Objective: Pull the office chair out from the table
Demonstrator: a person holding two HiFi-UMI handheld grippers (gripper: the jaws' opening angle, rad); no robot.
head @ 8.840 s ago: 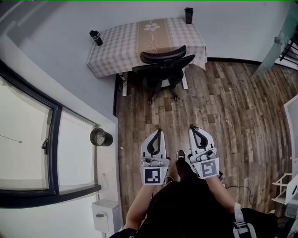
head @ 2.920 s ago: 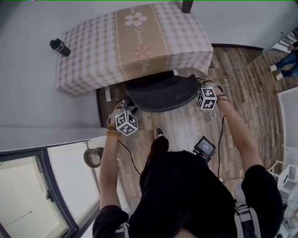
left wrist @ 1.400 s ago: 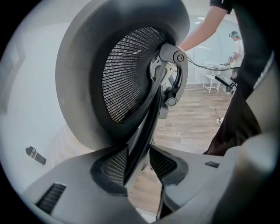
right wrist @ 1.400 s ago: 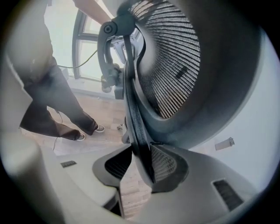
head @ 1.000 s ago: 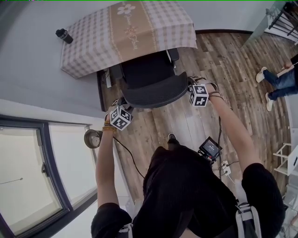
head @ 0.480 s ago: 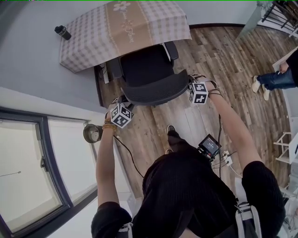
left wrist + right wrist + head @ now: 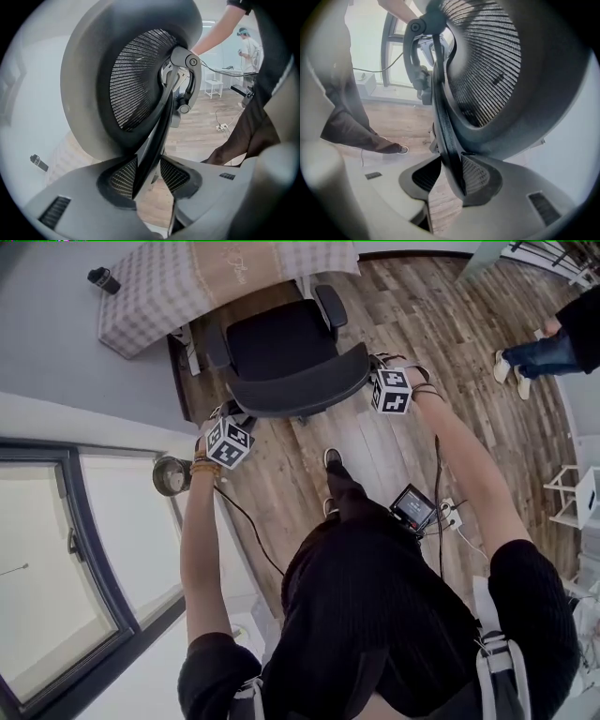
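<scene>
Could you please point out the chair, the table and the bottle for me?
chair (image 7: 279, 351): head view, on the seat.
table (image 7: 150, 292): head view, on the checked cloth.
bottle (image 7: 99, 279): head view, on its body.

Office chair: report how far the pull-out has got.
Done: the office chair has its seat clear of the table. In hand: left gripper and right gripper each clamp an edge of the backrest. Left: perhaps a little more distance, then release both.
</scene>
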